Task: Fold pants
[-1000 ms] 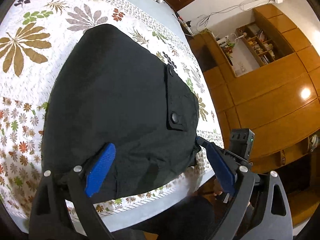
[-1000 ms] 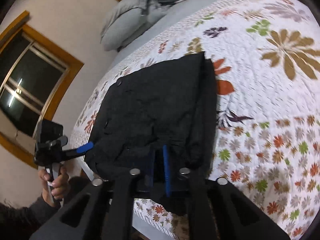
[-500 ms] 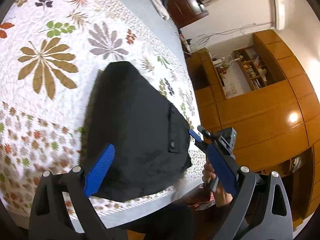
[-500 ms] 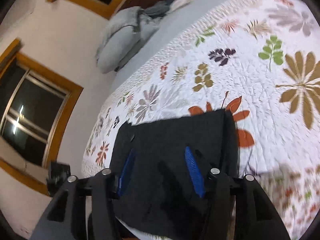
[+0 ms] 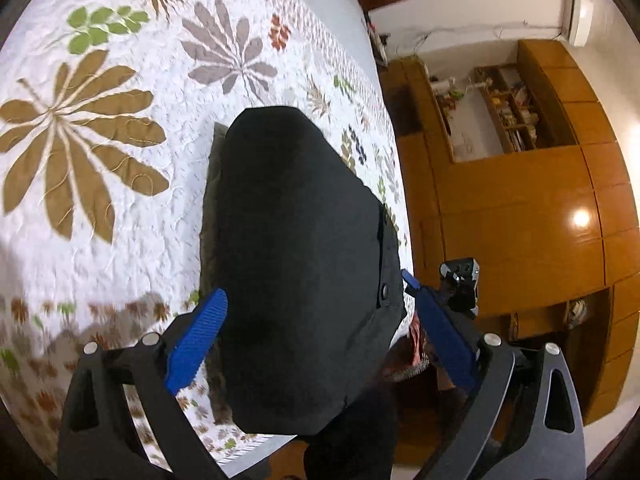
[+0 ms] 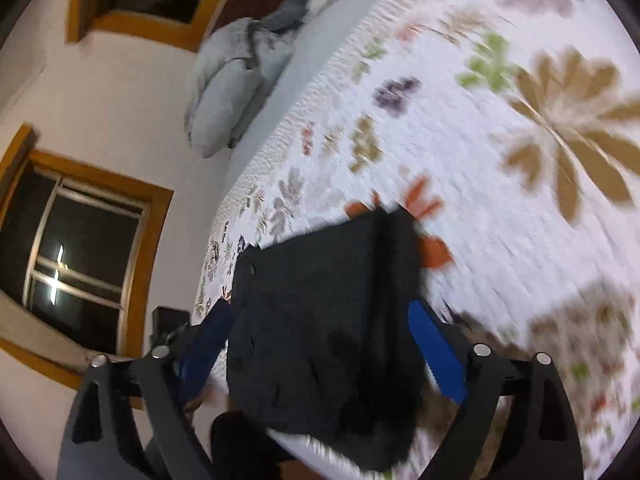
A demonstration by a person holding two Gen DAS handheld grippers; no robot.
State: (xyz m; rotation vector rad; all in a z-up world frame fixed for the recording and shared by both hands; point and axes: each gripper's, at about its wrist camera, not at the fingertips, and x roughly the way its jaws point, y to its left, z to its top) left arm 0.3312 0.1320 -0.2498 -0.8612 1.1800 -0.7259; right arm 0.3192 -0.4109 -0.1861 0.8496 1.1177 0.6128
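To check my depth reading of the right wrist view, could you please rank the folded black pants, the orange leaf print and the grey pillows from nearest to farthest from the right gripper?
1. Folded black pants: between the open fingers of the right gripper, at the bed's near edge.
2. Orange leaf print: on the quilt, just beyond the pants' far edge.
3. Grey pillows: upper left, by the wall.

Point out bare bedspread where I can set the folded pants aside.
The widest bare bedspread lies left of the pants, around the big brown leaf print, and beyond them toward the pillows. The bed edge right of the pants is tight.
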